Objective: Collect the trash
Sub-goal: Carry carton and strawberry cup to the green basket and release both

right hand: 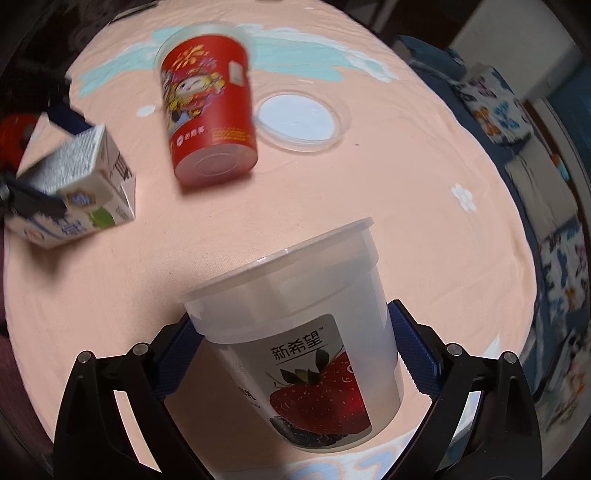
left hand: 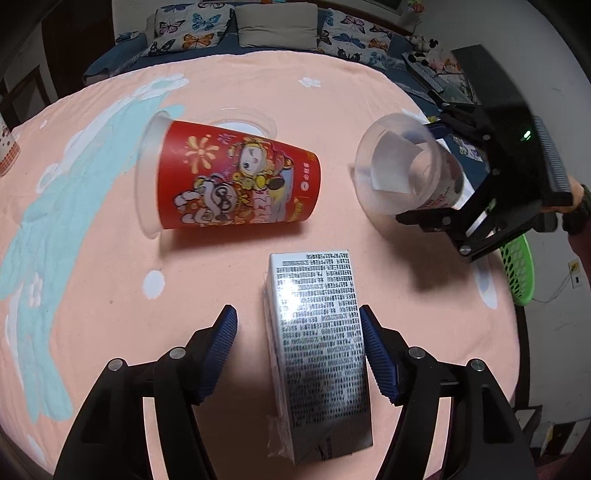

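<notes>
A silver-and-white milk carton [left hand: 317,350] [right hand: 85,184] lies on the pink cloth between the fingers of my left gripper [left hand: 296,314], which is open. Its left pad stands clear of the carton and its right pad is at the carton's side. A red printed cup [left hand: 236,181] [right hand: 208,110] lies on its side beyond the carton, with a clear lid [left hand: 251,118] [right hand: 295,122] flat beside it. My right gripper [right hand: 290,314] [left hand: 439,166] is shut on a clear strawberry-label yogurt cup [right hand: 295,295] [left hand: 399,170], held tilted above the table at the right.
The pink cloth-covered table [left hand: 110,295] drops off at the right, where a green perforated basket [left hand: 517,269] sits lower down. A sofa with butterfly cushions [left hand: 192,29] runs behind the table. A red-and-white container [left hand: 7,147] stands at the far left edge.
</notes>
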The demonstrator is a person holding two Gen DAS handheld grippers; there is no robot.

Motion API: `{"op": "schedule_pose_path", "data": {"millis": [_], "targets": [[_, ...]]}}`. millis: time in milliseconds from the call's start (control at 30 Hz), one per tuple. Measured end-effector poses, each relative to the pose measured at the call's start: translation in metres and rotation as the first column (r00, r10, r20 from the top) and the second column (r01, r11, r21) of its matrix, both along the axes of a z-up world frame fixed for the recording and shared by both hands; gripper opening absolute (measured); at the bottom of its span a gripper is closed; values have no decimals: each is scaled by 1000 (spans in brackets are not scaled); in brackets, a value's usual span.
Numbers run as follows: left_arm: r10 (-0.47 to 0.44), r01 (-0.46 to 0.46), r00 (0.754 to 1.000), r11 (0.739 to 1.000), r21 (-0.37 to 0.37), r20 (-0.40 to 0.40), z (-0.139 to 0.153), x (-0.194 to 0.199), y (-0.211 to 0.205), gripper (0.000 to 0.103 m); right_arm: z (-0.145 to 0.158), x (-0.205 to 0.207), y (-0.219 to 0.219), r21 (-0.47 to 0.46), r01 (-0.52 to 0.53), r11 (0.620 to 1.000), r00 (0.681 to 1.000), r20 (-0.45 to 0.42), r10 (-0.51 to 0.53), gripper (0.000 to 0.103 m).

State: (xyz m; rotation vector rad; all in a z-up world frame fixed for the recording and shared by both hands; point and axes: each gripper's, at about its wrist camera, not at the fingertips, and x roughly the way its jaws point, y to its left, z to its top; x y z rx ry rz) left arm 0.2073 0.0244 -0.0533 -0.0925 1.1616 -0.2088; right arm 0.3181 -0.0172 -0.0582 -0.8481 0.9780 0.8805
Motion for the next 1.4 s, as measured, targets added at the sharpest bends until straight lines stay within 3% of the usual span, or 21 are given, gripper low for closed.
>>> {"op": "schedule_pose_path", "data": {"millis": [33,100,200,433,800,967,1067,1200,1400], "targets": [[-6,6,1000,1000,5,-2,-1,1,-1,60,1,0,-2,8,19,1000,1000,-1,-19,94],[-14,14,1000,1000,12,-13,-4,4,-4,46,5,-3,-9,37,65,997,998,-12,-65,94],[-30,30,1000,998,63,2,-7,5,-11,41,10,-8,-22,85,148,985,988,-45,-145,94],[-87,86,996,996,36,26,1,8,-27,39,25,-35,-61,185,319,929,947,-86,-308,93],[-220,223,973,975,-27,66,21,17,-77,39,52,-79,-148,330,546,770,835,-135,-534,92],[-287,293,955,954,-68,78,28,22,-112,39,58,-93,-207,368,659,656,737,-142,-661,92],[-335,341,937,938,-58,97,32,23,-137,39,55,-101,-246,370,734,570,653,-151,-742,92],[-387,395,915,917,-60,115,40,27,-169,39,44,-112,-304,361,830,425,507,-175,-844,92],[-439,449,887,892,-50,142,51,32,-206,39,20,-120,-356,320,899,299,367,-179,-913,92]]}}
